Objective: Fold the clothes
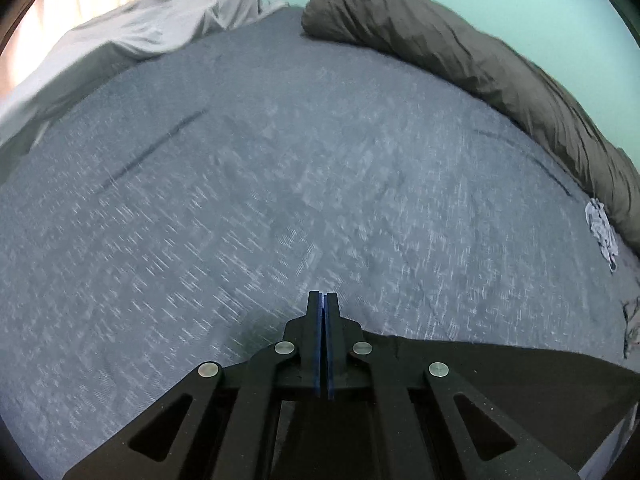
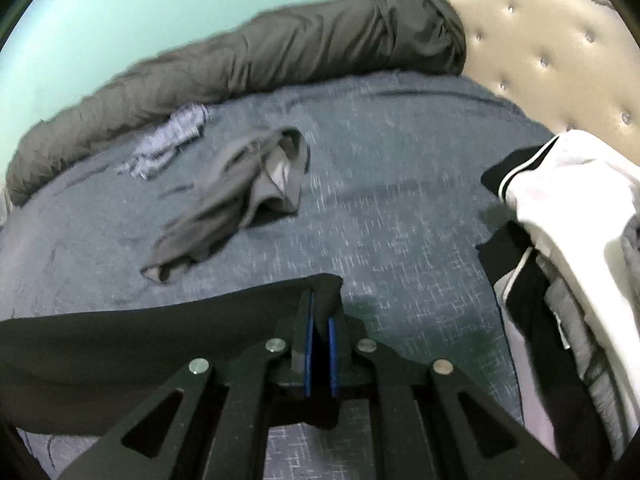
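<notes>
A black garment hangs stretched between my two grippers above the blue-grey bed cover. My right gripper is shut on its corner, with black cloth bunched between the blue pads. In the left wrist view the black garment spreads to the right from my left gripper, whose jaws are pressed together; the cloth edge seems to run in behind the fingers, and the pinch itself is hidden. Both grippers hover over the bed.
A rolled dark grey duvet lies along the far edge by the teal wall. A crumpled grey garment and a pale checked one lie on the cover. A black-and-white clothes pile sits right, by the tufted headboard. A light grey sheet lies far left.
</notes>
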Available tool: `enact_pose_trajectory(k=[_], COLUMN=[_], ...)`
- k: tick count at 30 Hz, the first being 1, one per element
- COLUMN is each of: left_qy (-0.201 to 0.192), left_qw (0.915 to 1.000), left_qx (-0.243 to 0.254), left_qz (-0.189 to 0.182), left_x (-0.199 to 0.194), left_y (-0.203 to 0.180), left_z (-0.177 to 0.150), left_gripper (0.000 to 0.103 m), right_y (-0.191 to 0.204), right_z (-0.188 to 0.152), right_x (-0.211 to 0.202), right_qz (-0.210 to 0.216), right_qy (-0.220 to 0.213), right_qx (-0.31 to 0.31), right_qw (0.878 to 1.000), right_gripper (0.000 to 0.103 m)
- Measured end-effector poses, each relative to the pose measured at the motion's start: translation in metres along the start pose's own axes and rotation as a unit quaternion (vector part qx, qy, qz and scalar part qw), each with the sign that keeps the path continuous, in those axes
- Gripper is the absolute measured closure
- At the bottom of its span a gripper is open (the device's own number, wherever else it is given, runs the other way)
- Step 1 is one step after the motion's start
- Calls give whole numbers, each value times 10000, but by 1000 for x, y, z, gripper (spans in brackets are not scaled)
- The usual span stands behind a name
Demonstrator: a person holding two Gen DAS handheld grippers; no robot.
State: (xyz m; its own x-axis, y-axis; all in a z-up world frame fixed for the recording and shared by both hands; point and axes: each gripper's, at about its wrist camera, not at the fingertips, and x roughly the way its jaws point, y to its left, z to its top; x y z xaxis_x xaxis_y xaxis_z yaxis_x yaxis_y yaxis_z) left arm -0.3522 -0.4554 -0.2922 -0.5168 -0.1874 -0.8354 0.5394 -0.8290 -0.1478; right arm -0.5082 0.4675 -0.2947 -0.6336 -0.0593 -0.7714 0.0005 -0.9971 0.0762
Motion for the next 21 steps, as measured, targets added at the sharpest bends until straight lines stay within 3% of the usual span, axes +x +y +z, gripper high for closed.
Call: enact_pose_trajectory(k=[2, 6, 7, 8, 10, 14, 21], left_qy=[4, -9, -24, -42, -28, 52, 336], left_qw=[10000, 9999, 9999, 9999, 9999, 9994, 9981], left_qx=[55, 108, 121, 115, 123, 331, 493], left_qz=[-44, -60, -53, -47, -64, -123, -143], left_x=[1, -6, -9, -13, -23, -34, -38], left_y=[-3, -4, -4, -4, -5, -11, -3], left_z=[-3, -5, -5, -6, -11, -25, -50], left_gripper=[101, 100, 99, 98, 93, 80, 78], right_y=[-1, -7, -13, -19, -30, -33, -22], right_z=[-3, -17, -20, -23, -30, -44, -66], right_x=[10, 21, 17, 12, 1, -9, -4], right_qz=[67, -195, -158, -157, -160, 181, 568], right_qy=[209, 573, 495, 417, 316, 417, 821], right_qx=[84, 123, 225, 354, 621, 871, 1100], right_qw=[9997, 9981, 9984, 9984, 9974, 9952, 9889], right_gripper=[95, 83, 77, 64, 55, 55, 55])
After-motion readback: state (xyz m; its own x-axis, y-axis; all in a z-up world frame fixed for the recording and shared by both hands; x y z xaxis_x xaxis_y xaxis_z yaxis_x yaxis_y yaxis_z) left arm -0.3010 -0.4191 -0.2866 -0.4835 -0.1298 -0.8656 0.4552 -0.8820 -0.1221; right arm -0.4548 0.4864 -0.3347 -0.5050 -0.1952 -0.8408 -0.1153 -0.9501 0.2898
